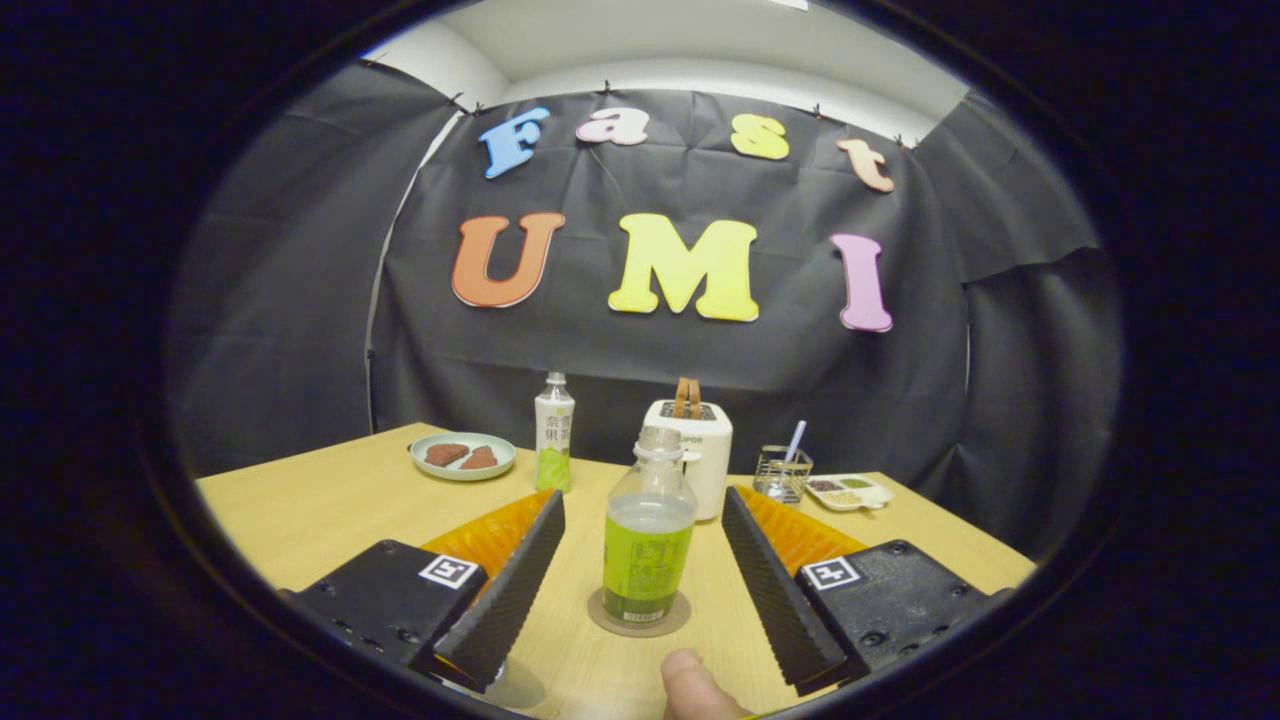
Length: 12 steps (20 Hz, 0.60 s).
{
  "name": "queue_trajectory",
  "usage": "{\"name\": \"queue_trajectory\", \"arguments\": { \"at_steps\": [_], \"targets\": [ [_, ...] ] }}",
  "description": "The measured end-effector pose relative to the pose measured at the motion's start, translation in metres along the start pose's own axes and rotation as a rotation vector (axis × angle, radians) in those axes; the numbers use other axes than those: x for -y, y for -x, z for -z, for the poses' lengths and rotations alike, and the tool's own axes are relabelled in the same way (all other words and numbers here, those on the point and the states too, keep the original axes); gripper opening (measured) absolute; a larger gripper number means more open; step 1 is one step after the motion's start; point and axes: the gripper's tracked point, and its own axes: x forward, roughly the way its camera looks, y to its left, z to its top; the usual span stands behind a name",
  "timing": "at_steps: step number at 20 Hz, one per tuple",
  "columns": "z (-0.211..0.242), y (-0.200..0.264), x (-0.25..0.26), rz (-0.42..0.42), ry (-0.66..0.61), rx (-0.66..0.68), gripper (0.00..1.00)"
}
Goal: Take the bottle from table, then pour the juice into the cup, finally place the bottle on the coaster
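Note:
The clear bottle (648, 540), part full of green juice and without a cap, stands upright on a round brown coaster (674, 620) on the wooden table (330, 510). My gripper (643, 498) is open, with its two fingers standing wide on either side of the bottle and touching neither side. The bottle sits between the fingers, nearer their tips. A clear round shape (515, 688), perhaps the cup, peeks out from under the left finger. A thumb (690, 688) shows close in, behind the coaster.
Beyond the fingers stand a second bottle with a white label (553, 435), a plate with brown pieces (462, 456), a white toaster (700, 445), a wire basket with a straw (782, 476) and a small divided dish (848, 492).

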Motion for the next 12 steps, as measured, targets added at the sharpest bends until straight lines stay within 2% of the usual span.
{"name": "queue_trajectory", "arguments": {
  "at_steps": [4, 7, 12],
  "targets": [
    [-0.031, 0.072, 0.002, 0.048, 0.026, 0.074, 1.00],
    [-0.037, 0.118, 0.003, 0.044, 0.009, 0.063, 1.00],
    [-0.043, 0.179, 0.035, 0.132, -0.039, 0.015, 1.00]
  ]
}}
